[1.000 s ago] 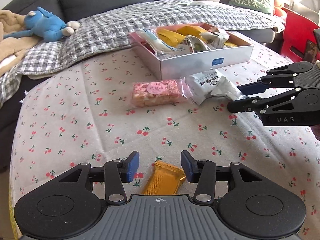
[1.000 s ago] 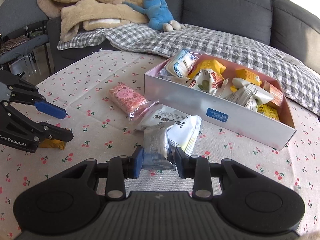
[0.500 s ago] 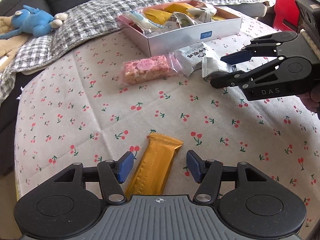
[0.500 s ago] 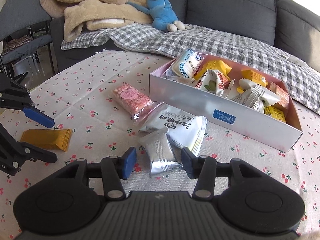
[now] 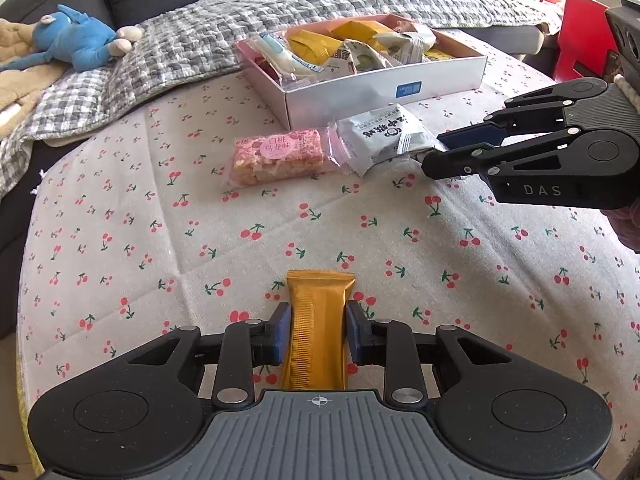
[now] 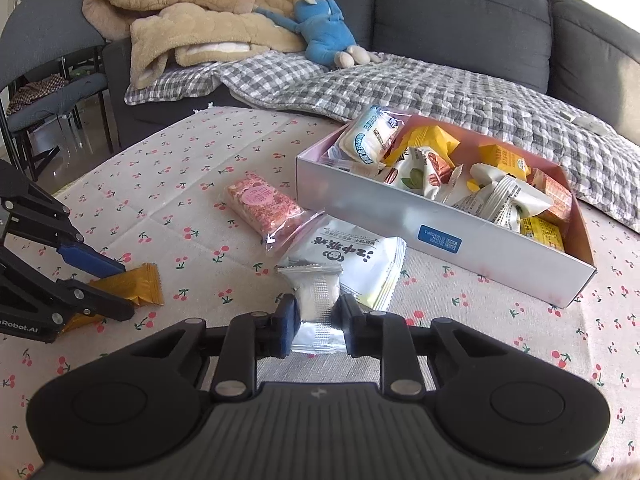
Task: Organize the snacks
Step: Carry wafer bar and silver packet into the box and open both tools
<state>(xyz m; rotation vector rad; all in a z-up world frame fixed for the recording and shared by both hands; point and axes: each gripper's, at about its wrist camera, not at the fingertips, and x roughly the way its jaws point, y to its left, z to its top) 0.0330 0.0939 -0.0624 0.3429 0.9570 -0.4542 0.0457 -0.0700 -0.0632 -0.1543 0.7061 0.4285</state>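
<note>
The left gripper (image 5: 316, 334) has its blue pads (image 5: 280, 332) pressed against both long sides of a gold snack bar (image 5: 318, 320), which lies flat on the cherry-print tablecloth (image 5: 160, 248) with its far end sticking out past the fingers. The right gripper (image 6: 316, 316) is closed the same way on a small silver packet (image 6: 316, 300), pinching it so the wrapper narrows at the middle; its crimped top edge rests against a larger white snack bag (image 6: 360, 260).

Taking the white cardboard box (image 6: 400, 216) as the landmark: the white snack bag lies on the cloth just in front of the box's long front wall, and the silver packet sits at the bag's near edge. A pink snack bar (image 6: 262, 204) in clear wrap lies in front of the box's left corner, its wrapper end touching the white bag. The gold bar is well away from the box, farther out toward the near side of the table. The box itself already holds a heap of yellow, orange and white packets.

Beyond the box, a grey checked blanket (image 6: 400, 92) covers a dark sofa (image 6: 460, 16), with a blue plush toy (image 6: 324, 28) and a beige blanket (image 6: 192, 16) on it.
</note>
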